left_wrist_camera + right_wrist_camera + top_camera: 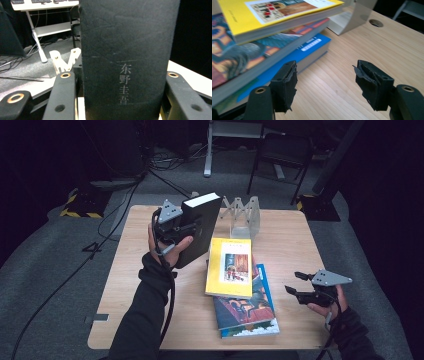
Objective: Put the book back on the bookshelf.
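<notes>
Step in hand: transfer of the black book (pixel 200 227) toward the folding book rack (pixel 241 215) at the far edge of the tabletop (pixel 290 245). The left gripper (pixel 192 222) is clamped across the book's spine and holds it upright, clear of the tabletop, just left of the rack. In the left gripper view the spine (pixel 127 60) stands vertical between the two jaws, pressed on both sides, with pale printed characters on its lower part.

The right gripper (pixel 294 282) rests near the right edge of the tabletop with its jaws apart and nothing between them. It sits beside the stack: the yellow book (pixel 230 267) on top, a picture-cover book (pixel 245 307) under it, and a blue book (pixel 262 327) at the bottom.

Next move, as a judgement: carry the black book over the rack, keep it vertical, lower it into a free slot, then release. The spine must line up with the gap between dividers.

View differences: the high view gives the layout of books, rack and both hands. The right gripper view shows the torn padding on its fingertips (pixel 287 82) and the stacked page edges at close range
</notes>
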### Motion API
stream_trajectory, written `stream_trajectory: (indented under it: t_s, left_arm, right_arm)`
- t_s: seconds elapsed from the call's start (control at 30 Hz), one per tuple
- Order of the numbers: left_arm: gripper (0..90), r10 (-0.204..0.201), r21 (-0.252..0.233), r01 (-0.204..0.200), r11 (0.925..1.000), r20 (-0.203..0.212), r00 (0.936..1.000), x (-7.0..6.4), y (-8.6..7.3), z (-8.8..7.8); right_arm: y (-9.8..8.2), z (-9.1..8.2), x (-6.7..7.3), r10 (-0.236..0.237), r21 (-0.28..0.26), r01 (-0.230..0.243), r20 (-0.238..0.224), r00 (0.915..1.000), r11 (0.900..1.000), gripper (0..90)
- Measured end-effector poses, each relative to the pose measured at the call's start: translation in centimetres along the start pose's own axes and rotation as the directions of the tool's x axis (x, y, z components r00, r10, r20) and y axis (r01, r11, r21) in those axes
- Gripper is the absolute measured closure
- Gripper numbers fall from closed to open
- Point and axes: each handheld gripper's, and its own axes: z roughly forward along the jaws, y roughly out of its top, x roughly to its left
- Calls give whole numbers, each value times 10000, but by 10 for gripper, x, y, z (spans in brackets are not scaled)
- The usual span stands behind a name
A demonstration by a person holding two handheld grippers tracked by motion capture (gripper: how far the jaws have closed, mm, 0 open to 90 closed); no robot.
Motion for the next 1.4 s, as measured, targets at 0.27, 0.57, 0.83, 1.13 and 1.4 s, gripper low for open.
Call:
stream_trajectory:
  t_s: [0.27,0.57,0.83,1.13,1.4]
  left_arm:
    - [525,-138,71,143,9999,-719,9973,7,8,22]
    - [524,-157,317,210,9993,-1599,9870,8,-4,45]
    - [523,20,346,48,9994,-1936,9811,11,-12,60]
    - [522,-91,186,136,9997,-2240,9745,15,-29,72]
    - [519,-46,241,97,9997,-1998,9798,12,-42,75]
  right_arm:
    - [-8,0,-11,251,191,-257,314,9992,9995,341]
    - [-11,5,-9,247,417,-253,146,9996,9988,347]
    - [-10,6,-7,194,562,-203,169,9997,9982,356]
    - [-9,6,-5,166,600,-175,150,9997,9980,360]
    - [-9,4,-4,156,616,-167,178,9997,9980,361]
